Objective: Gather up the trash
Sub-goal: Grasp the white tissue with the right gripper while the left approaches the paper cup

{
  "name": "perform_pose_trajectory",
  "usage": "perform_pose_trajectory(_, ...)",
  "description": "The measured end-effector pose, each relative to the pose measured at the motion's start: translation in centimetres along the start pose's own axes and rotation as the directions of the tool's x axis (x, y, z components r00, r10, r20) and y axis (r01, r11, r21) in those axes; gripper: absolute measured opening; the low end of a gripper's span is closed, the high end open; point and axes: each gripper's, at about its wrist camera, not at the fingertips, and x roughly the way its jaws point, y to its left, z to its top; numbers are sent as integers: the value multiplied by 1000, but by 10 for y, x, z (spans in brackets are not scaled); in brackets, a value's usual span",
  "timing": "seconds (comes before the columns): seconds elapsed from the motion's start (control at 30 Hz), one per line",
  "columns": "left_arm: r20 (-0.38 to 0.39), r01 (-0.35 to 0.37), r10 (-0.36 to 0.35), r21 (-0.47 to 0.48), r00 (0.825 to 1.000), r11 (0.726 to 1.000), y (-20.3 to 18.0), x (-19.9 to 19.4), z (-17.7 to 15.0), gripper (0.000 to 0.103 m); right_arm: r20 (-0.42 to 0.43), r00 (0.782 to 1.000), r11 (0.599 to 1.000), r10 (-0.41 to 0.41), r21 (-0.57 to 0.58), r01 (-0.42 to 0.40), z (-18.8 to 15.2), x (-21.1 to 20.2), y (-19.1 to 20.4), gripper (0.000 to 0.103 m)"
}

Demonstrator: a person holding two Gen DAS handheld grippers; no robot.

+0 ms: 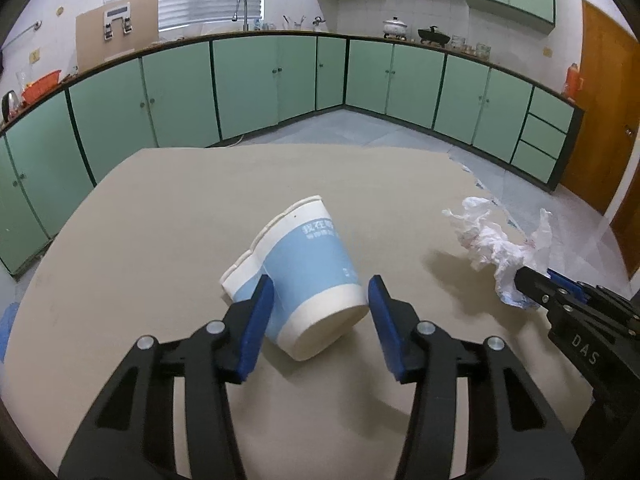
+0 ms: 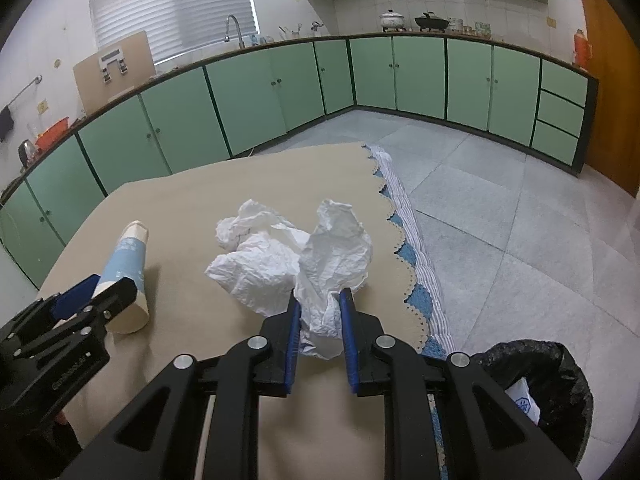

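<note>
A blue-and-white paper cup [image 1: 304, 276] lies on its side on the beige tablecloth [image 1: 160, 216]. My left gripper [image 1: 320, 296] is open, its blue pads on either side of the cup's base end, the left pad close to or touching it. The cup also shows in the right wrist view [image 2: 124, 268], with the left gripper [image 2: 94, 292] around it. My right gripper [image 2: 320, 308] is shut on a crumpled white plastic bag [image 2: 296, 260], held above the table. The bag [image 1: 496, 244] and right gripper [image 1: 532, 284] show at right in the left wrist view.
A bin lined with a black bag [image 2: 556, 396] stands on the floor at lower right, with white trash inside. The table's scalloped right edge [image 2: 404, 256] hangs over a blue striped cloth. Green kitchen cabinets [image 1: 248, 84] line the far walls.
</note>
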Motion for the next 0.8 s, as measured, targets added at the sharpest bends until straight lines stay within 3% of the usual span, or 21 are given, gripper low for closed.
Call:
perform_pose_trajectory(0.43, 32, 97, -94, -111, 995, 989, 52, -38, -23, 40, 52, 999, 999, -8, -49, 10, -9, -13, 8, 19)
perform_pose_trajectory(0.63, 49, 129, -124, -117, 991, 985, 56, -53, -28, 38, 63, 998, 998, -1, -69, 5, -15, -26, 13, 19)
perform_pose_trajectory(0.67, 47, 135, -130, -116, 990, 984, 56, -54, -29, 36, 56, 998, 998, 2, -67, 2, -17, -27, 12, 19)
perform_pose_trajectory(0.7, 40, 150, -147, -112, 988, 982, 55, -54, -30, 1, 50, 999, 998, 3, -65, 0, -16, -28, 11, 19)
perform_pose_trajectory(0.73, 23, 181, -180, -112, 983, 977, 54, -53, -32, 4, 43, 999, 998, 8, -60, -5, -18, -29, 9, 19)
perform_pose_trajectory(0.8, 18, 174, -173, -87, 985, 981, 53, -55, -35, 3, 36, 999, 998, 12, -54, -10, -20, -31, 7, 19)
